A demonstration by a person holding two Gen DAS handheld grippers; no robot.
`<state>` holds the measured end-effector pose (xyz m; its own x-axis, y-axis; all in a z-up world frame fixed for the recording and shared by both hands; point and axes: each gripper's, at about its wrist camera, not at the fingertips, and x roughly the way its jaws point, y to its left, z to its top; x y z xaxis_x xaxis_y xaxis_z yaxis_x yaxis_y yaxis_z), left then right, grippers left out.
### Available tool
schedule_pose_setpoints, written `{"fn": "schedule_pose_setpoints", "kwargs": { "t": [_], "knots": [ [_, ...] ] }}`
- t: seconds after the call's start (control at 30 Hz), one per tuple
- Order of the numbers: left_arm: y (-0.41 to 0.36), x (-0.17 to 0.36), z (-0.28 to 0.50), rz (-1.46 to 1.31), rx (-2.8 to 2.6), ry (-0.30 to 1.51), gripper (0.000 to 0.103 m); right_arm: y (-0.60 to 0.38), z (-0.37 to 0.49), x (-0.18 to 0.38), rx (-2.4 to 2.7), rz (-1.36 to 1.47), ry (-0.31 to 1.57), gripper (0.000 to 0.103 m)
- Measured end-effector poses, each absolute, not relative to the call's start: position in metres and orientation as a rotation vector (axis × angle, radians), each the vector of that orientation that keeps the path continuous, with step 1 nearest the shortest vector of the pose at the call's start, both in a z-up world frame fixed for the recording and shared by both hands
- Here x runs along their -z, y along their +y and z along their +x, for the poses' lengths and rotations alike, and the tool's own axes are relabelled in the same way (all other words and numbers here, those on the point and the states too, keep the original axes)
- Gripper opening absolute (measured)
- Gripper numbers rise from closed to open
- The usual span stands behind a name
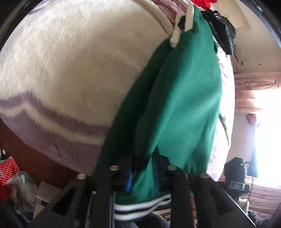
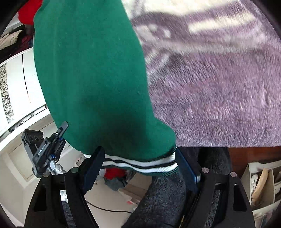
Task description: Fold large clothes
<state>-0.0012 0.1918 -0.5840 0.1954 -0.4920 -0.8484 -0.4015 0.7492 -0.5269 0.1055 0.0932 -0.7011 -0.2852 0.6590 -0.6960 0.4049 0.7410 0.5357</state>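
Observation:
A green garment with a black-and-white striped hem lies lengthwise on a cream and purple fleece blanket. Its white collar parts are at the far end. My left gripper is shut on bunched green fabric just above the hem. In the right wrist view the garment runs away from me over the blanket. The striped hem lies between the spread fingers of my right gripper, which stands open around it.
A black item and red cloth lie beyond the collar. A clamp on a stand is at the left, before white cupboards. Dark grey fluffy fabric hangs below the bed edge. An open shelf is at the right.

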Motion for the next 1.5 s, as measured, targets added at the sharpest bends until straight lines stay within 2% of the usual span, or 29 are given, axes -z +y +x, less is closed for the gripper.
{"fn": "schedule_pose_setpoints", "kwargs": {
  "t": [0.07,0.13,0.27,0.3,0.33,0.37,0.4,0.43,0.53,0.6,0.7,0.8,0.83,0.9,0.97,1.0,1.03,1.07,1.1,1.23,1.5],
  "knots": [
    [0.187,0.58,-0.014,-0.773,0.084,1.415,0.03,0.09,0.093,0.704,-0.315,0.818,1.923,0.083],
    [0.175,0.581,-0.021,-0.754,0.103,1.434,0.059,0.085,0.095,0.709,-0.312,0.814,1.925,0.083],
    [0.158,0.587,-0.033,-0.722,0.104,1.456,0.059,0.09,0.092,0.723,-0.32,0.826,1.939,0.083],
    [0.156,0.585,-0.035,-0.69,0.088,1.45,0.057,0.092,0.089,0.723,-0.324,0.825,1.928,0.079],
    [0.154,0.584,-0.035,-0.671,0.078,1.45,0.039,0.102,0.088,0.717,-0.332,0.825,1.914,0.054],
    [0.153,0.584,-0.034,-0.655,0.059,1.45,0.022,0.109,0.087,0.711,-0.337,0.818,1.902,0.036],
    [0.155,0.583,-0.033,-0.672,0.058,1.444,0.016,0.119,0.091,0.716,-0.336,0.795,1.9,0.024],
    [0.158,0.579,-0.032,-0.691,0.06,1.419,0.008,0.123,0.09,0.713,-0.33,0.781,1.892,0.019],
    [0.173,0.556,-0.031,-0.704,0.06,1.349,0.006,0.134,0.084,0.702,-0.341,0.795,1.876,0.011],
    [0.187,0.543,-0.034,-0.706,0.055,1.312,0.006,0.144,0.077,0.689,-0.369,0.828,1.864,0.01],
    [0.201,0.558,-0.034,-0.704,0.05,1.328,0.006,0.162,0.074,0.676,-0.423,0.781,1.856,0.01],
    [0.212,0.606,-0.036,-0.77,0.027,1.384,0.007,0.182,0.075,0.697,-0.393,0.623,1.894,0.013],
    [0.215,0.613,-0.037,-0.823,0.032,1.386,0.011,0.188,0.075,0.705,-0.392,0.566,1.917,0.02],
    [0.223,0.612,-0.038,-0.889,0.019,1.378,0.01,0.193,0.074,0.717,-0.388,0.555,1.959,0.026],
    [0.229,0.601,-0.042,-0.951,0.029,1.344,0.017,0.188,0.072,0.716,-0.405,0.61,1.979,0.044],
    [0.233,0.595,-0.045,-0.975,0.033,1.317,0.025,0.184,0.073,0.714,-0.414,0.618,1.965,0.056],
    [0.237,0.59,-0.049,-0.988,0.042,1.29,0.045,0.181,0.072,0.713,-0.421,0.627,1.946,0.062],
    [0.24,0.588,-0.052,-0.983,0.036,1.276,0.062,0.176,0.071,0.713,-0.426,0.636,1.926,0.065],
    [0.241,0.59,-0.055,-0.968,0.024,1.269,0.082,0.172,0.071,0.713,-0.433,0.646,1.913,0.068],
    [0.227,0.622,-0.051,-0.96,0.122,1.343,0.083,0.163,0.083,0.729,-0.481,0.715,1.87,0.077],
    [0.193,0.643,-0.019,-0.801,0.266,1.394,0.085,0.185,0.105,0.766,-0.624,0.859,1.785,0.081]
  ]
}}
